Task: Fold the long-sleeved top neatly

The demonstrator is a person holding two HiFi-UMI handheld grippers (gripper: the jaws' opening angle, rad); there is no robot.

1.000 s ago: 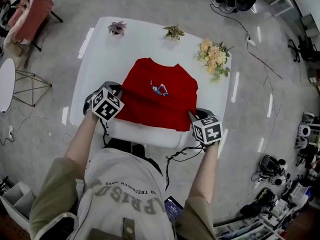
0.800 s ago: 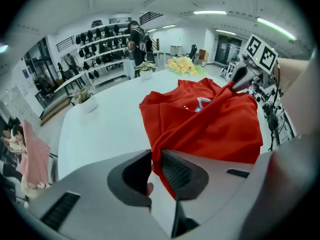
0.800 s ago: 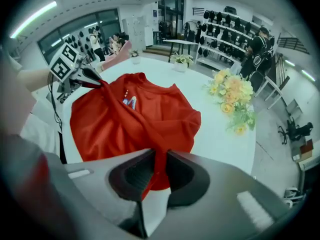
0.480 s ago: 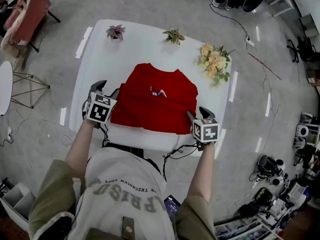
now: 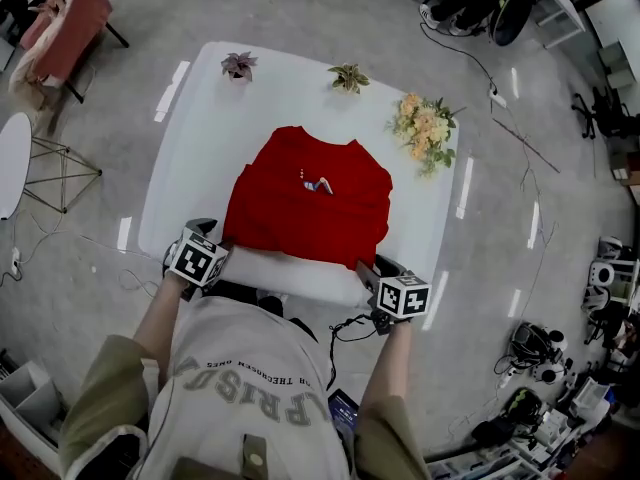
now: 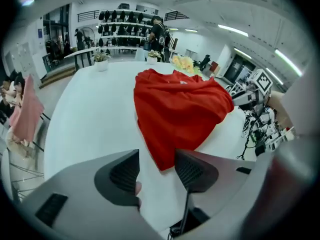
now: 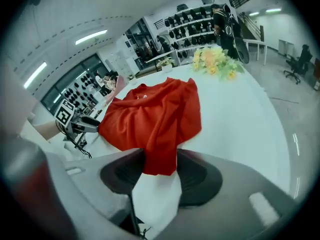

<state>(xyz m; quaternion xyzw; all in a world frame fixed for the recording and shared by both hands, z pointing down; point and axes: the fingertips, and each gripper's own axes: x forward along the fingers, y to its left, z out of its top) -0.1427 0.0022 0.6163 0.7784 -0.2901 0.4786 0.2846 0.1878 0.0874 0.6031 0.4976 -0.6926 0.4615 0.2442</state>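
Note:
The red long-sleeved top (image 5: pixel 310 203) lies folded into a rough rectangle in the middle of the white table (image 5: pixel 195 148). My left gripper (image 5: pixel 212 238) hovers at the table's near edge by the top's lower left corner. Its jaws have just opened, and in the left gripper view the red top's (image 6: pixel 180 109) corner tip lies between the left gripper's (image 6: pixel 156 171) pads without touching them. My right gripper (image 5: pixel 372 268) is at the lower right corner, its jaws have just been opening, and the top's (image 7: pixel 150 116) corner lies loose in the right gripper's (image 7: pixel 160 174) gap.
Two small potted plants (image 5: pixel 238 64) (image 5: pixel 348 76) and a bunch of flowers (image 5: pixel 425 123) stand along the table's far side. A pink chair (image 5: pixel 70 18) and a round white side table (image 5: pixel 10 163) are off to the left. Cables lie on the floor at right.
Both grippers have let go of the top's lower corners, opened, and drawn back and down toward the table's near edge. The top has settled flat.

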